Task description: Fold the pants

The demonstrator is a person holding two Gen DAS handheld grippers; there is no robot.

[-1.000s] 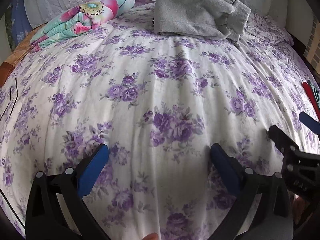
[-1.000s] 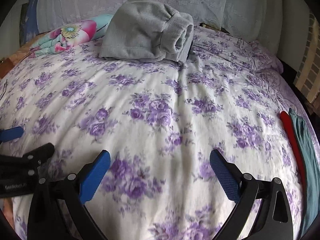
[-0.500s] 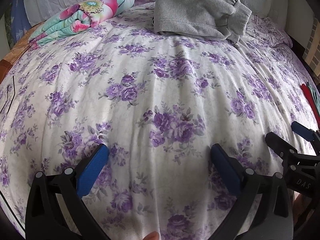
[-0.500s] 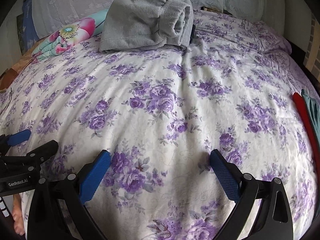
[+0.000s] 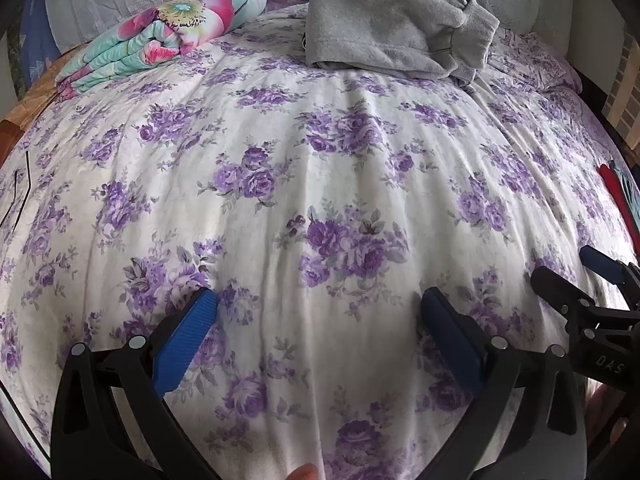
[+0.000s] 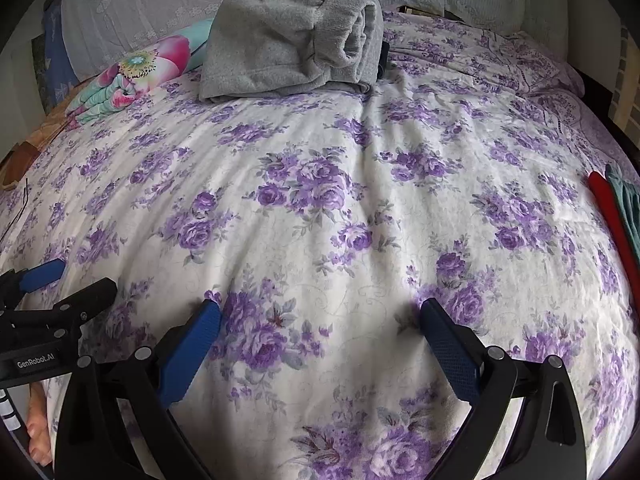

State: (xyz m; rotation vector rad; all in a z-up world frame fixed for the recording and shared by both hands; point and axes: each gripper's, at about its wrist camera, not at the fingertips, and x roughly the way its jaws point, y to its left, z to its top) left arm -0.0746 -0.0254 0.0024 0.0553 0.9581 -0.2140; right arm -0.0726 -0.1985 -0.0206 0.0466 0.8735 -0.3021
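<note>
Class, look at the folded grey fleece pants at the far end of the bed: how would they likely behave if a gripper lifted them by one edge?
The folded grey fleece pants look soft, so they would probably droop. Loosely stacked layers may unfold. Probably light for their bulk.

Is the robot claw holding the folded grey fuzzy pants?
No, the folded grey fleece pants lie far off; the right gripper is open, empty.
</note>
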